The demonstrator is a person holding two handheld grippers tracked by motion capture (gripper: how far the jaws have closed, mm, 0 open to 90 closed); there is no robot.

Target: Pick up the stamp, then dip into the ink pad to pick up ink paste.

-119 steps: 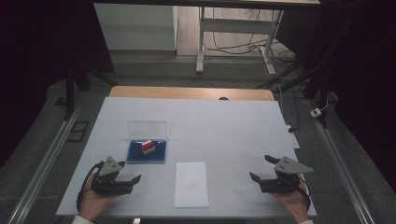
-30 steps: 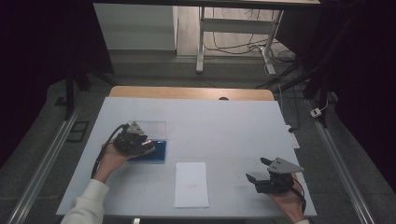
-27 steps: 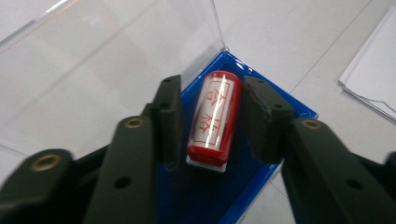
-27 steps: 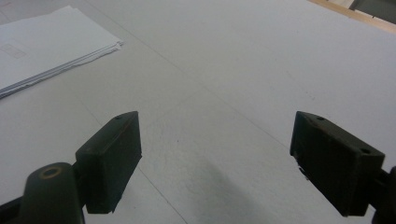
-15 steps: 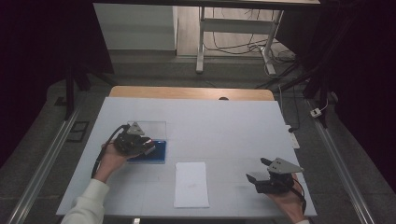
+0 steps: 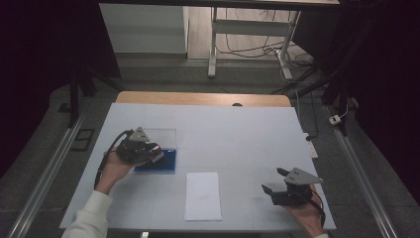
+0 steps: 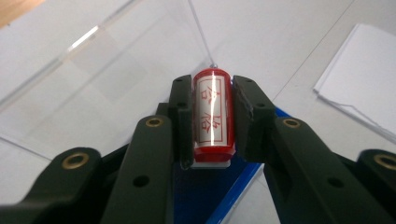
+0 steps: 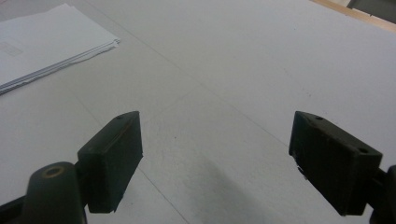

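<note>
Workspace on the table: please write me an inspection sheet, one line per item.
Surface: white table, wooden strip at its far edge.
Job's things: red stamp with red characters on a white label, above the blue pad; clear plastic lid standing behind it.
Clutter: stack of white paper, apart from both grippers.
Grippers: left gripper shut on the stamp; right gripper open above bare table.
Cables: black cable trailing from the left gripper; loose wires on the floor beyond.
Surroundings: dark room, metal frame legs behind the table.
</note>
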